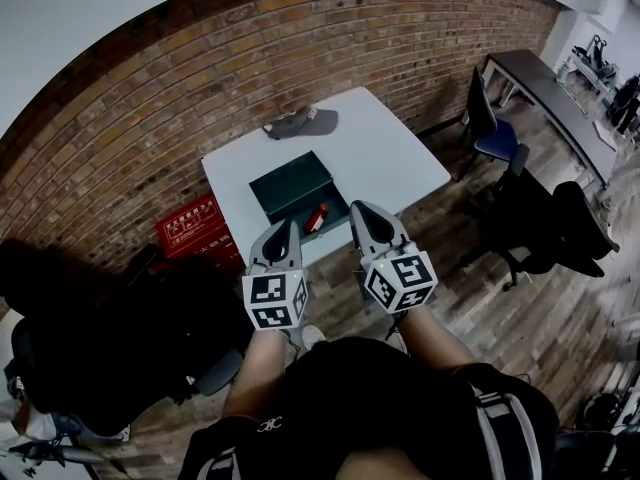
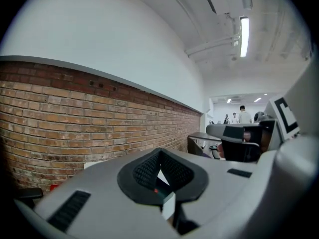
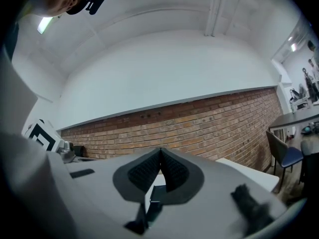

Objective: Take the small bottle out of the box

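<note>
Small red bottle (image 1: 316, 217) lies on its side in the box (image 1: 285, 183), at the box's near right corner. Box is dark green, open on top, and sits on the white table (image 1: 390, 158) towards the table's near edge.

Neither gripper touches the bottle or the box. Left gripper (image 1: 283, 228) is held up on the near side of the table, tip over the box's near left corner in the head view. Its jaws are clenched together with nothing between them; left gripper view shows the ribbed pads (image 2: 149, 171) meeting at the tip. Right gripper (image 1: 362, 211) is just right of the bottle in the head view, also clenched and empty, pads (image 3: 172, 171) pressed together in its own view. The two grippers are side by side, a gap between them, and the bottle shows in that gap. Marker cubes face the head camera.

A grey object (image 1: 300, 122) lies at the far edge of the table, well apart from the box; cannot tell what it is. Brick wall (image 1: 150, 98) runs behind the table. Red crate (image 1: 190, 226) sits on the floor left of the table. Blue chair (image 1: 495, 133) and black chair (image 1: 540, 218) stand to the right, near a long grey table (image 1: 545, 88).
</note>
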A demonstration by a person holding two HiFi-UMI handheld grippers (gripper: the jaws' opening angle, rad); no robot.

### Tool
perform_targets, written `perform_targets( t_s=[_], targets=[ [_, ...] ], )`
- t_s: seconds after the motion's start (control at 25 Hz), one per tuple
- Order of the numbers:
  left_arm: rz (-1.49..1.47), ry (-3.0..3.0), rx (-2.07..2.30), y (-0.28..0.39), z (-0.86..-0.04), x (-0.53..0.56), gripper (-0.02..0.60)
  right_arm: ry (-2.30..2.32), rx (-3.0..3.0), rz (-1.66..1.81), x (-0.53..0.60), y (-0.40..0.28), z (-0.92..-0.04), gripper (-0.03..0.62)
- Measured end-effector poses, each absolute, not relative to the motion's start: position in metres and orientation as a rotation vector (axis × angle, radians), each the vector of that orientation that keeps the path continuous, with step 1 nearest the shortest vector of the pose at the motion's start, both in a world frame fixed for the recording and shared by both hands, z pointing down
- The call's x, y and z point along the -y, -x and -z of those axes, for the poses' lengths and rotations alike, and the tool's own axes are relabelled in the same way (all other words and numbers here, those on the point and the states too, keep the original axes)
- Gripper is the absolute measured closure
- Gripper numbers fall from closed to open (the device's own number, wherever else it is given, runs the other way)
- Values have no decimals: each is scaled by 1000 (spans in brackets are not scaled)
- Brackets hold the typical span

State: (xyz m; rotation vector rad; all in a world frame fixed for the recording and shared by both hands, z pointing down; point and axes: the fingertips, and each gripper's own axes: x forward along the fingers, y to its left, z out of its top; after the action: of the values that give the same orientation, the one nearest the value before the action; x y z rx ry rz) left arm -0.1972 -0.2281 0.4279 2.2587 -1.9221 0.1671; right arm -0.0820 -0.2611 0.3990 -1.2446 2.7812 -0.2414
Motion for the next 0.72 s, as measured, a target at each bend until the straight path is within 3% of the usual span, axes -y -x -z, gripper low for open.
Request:
perform_targets(
  t_s=[0.36, 0.72],
  targets=[
    [-188, -2296, 1791, 242, -453, 289, 571, 1324, -2804, 235, 311, 140, -416, 564],
    [-274, -2272, 1761, 240, -477, 326, 571, 1306, -2837, 277, 347, 137, -433, 565]
  ],
)
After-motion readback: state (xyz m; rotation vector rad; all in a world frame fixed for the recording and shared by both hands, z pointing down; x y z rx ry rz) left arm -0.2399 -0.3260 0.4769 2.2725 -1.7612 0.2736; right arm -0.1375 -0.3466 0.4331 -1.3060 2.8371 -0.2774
